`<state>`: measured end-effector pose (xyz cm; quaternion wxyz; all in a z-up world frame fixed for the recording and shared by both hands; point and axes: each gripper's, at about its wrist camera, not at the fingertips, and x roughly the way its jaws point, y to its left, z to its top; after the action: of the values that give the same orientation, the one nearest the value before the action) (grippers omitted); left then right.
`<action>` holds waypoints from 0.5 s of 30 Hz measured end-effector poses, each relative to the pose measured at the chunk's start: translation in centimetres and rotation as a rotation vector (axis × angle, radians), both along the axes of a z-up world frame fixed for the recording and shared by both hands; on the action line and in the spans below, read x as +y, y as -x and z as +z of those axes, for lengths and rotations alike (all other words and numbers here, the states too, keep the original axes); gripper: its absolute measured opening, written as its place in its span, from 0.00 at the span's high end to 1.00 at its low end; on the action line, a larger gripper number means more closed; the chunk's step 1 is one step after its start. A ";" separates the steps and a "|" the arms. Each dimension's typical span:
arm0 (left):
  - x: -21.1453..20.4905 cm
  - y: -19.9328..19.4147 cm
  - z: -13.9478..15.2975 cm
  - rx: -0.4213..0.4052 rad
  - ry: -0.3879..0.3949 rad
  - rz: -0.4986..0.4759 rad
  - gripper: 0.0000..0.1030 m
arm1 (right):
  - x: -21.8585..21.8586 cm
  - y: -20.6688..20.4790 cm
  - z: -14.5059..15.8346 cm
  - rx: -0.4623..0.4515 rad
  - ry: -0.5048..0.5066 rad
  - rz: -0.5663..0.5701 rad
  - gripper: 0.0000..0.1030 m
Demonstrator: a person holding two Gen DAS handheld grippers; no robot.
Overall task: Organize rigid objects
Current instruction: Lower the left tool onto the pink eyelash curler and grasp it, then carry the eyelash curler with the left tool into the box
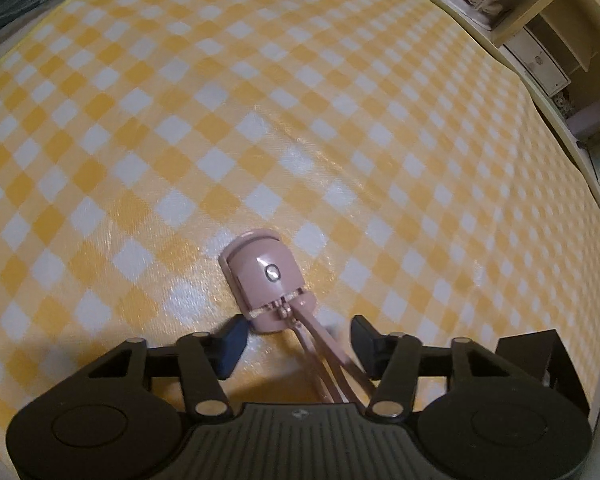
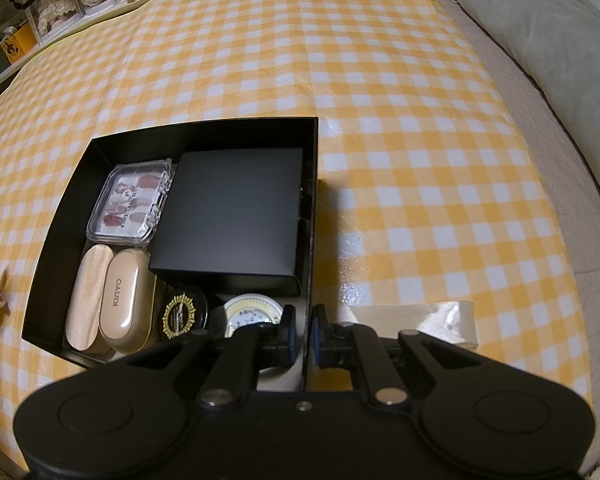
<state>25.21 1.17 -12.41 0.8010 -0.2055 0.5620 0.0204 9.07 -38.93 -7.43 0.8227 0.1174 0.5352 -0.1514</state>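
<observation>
So the cloth ahead of both sets of jaws is a yellow and white check, kinda glossy. Between the left jaws sits a dusty pink eyelash curler with a little silver spot on top. The right jaws straddle the wall of a black tray. Inside it, ahead of the jaws: a matte black box, a clear case of reddish-brown and beige nails, a pale wood-grain piece, a beige KINYO case, a black tin with a gold pattern, and a cream tin. Fingertip pads are blue.
</observation>
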 end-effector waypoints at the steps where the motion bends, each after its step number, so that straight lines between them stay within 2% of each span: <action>1: 0.0 0.0 0.1 -0.005 -0.004 -0.004 0.52 | 0.0 0.0 0.0 0.000 0.000 0.000 0.91; 4: 0.0 0.1 0.1 -0.009 -0.014 -0.003 0.62 | -0.1 0.1 0.0 0.001 0.001 0.000 0.91; 15: -0.9 0.0 1.5 -0.084 0.008 -0.032 0.62 | 0.0 0.0 0.0 0.001 0.001 0.001 0.91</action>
<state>25.25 0.31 -10.95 0.8231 -0.2006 0.5313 -0.0032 9.06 -38.89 -7.47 0.8226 0.1164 0.5356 -0.1514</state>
